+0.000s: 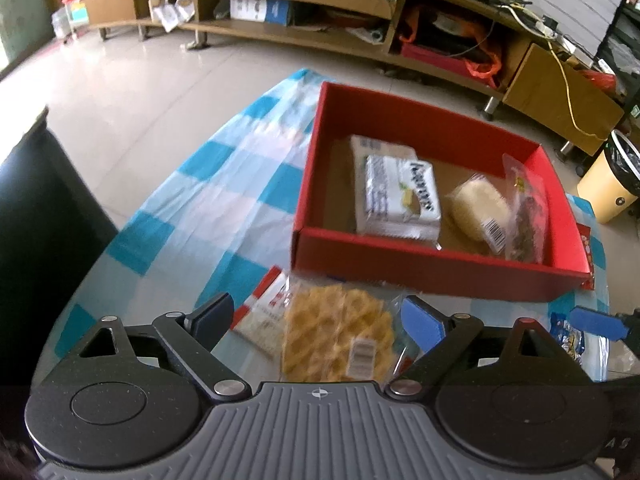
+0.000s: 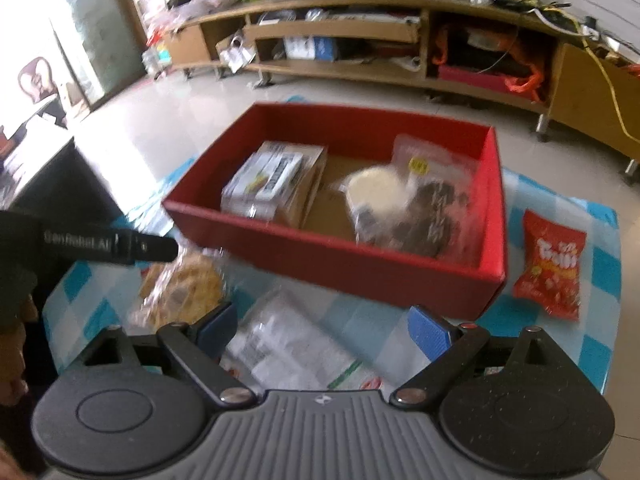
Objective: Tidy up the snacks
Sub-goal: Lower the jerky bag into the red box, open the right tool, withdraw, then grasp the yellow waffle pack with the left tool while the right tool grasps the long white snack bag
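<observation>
Open red cardboard box (image 1: 424, 258) held four wrapped snacks; clear-wrapped yellow lattice waffles (image 1: 336, 338) lay flat just beside it.

Four snack packs are sitting inside the red box (image 2: 332, 256); three more are lying outside, near its front and right walls.

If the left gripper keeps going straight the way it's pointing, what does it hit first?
Most likely the waffle packet lying on the checked tablecloth, which sits between the open left gripper's fingers in its own view. The red box lies beyond. Depth is hard to judge.
</observation>
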Demonstrator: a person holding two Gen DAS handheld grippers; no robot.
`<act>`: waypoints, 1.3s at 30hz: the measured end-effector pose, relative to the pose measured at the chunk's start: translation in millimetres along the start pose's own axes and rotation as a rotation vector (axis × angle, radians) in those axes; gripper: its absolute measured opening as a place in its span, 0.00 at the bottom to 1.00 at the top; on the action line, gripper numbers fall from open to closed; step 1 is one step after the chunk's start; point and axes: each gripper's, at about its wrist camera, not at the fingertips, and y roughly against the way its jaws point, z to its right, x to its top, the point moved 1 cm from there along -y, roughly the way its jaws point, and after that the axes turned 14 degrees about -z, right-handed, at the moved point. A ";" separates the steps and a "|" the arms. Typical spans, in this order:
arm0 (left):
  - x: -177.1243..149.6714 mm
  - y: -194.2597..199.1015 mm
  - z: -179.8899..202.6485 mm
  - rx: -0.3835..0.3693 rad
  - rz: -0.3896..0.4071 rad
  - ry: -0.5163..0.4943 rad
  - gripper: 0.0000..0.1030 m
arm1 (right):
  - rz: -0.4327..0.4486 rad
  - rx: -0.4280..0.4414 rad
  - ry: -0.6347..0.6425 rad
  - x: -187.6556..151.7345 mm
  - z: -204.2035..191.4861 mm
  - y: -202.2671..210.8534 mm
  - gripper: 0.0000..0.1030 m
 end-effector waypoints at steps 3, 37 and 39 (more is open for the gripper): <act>-3.5 -5.0 -1.8 -0.014 -0.029 0.007 0.92 | -0.030 -0.005 0.020 -4.0 -1.3 -5.9 0.89; -6.2 -12.1 -13.3 -0.091 -0.081 0.016 0.94 | -0.218 0.045 0.035 -7.1 -3.9 -54.7 0.51; -5.6 -14.5 -11.6 -0.094 -0.088 0.017 0.94 | -0.209 0.071 0.019 -12.0 -4.4 -47.3 0.46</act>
